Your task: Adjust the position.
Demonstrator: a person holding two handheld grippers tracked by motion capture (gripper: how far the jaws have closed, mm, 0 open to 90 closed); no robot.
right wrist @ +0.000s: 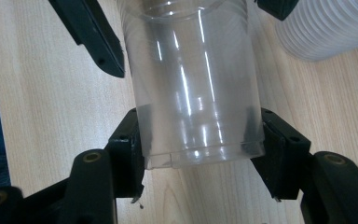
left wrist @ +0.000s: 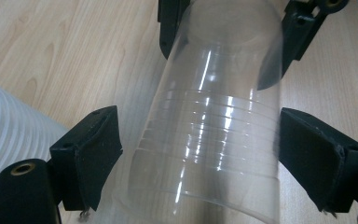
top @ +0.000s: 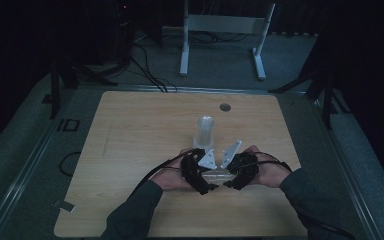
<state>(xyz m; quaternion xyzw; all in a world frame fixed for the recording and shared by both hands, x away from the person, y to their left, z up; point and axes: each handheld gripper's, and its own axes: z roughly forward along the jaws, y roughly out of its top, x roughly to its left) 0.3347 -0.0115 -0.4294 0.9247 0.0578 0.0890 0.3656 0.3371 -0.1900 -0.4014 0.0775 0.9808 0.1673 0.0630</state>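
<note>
We see a person's two hands meeting at the near middle of the light wooden table [top: 130,130], each holding a pair of black tongs. Between them lies a clear ribbed plastic cup [right wrist: 193,88] on its side, low over the wood.

In the right gripper view, the right tongs [right wrist: 200,144] are clamped on the cup's closed base end, one black pad pressed against each side of it. The cup's body runs away from that camera toward the left tongs, whose dark jaws appear at the top of the frame.

In the left gripper view, the left tongs [left wrist: 196,144] stand apart around the cup's wide end. The right-hand pad sits at the cup's wall, while a visible gap separates the left-hand pad from it, so we cannot call this a firm grip.

A tall stack of translucent white ribbed plastic cups [top: 206,131] stands upright on the table just beyond the hands. A grey round grommet [top: 224,107] is set in the table farther back.
</note>
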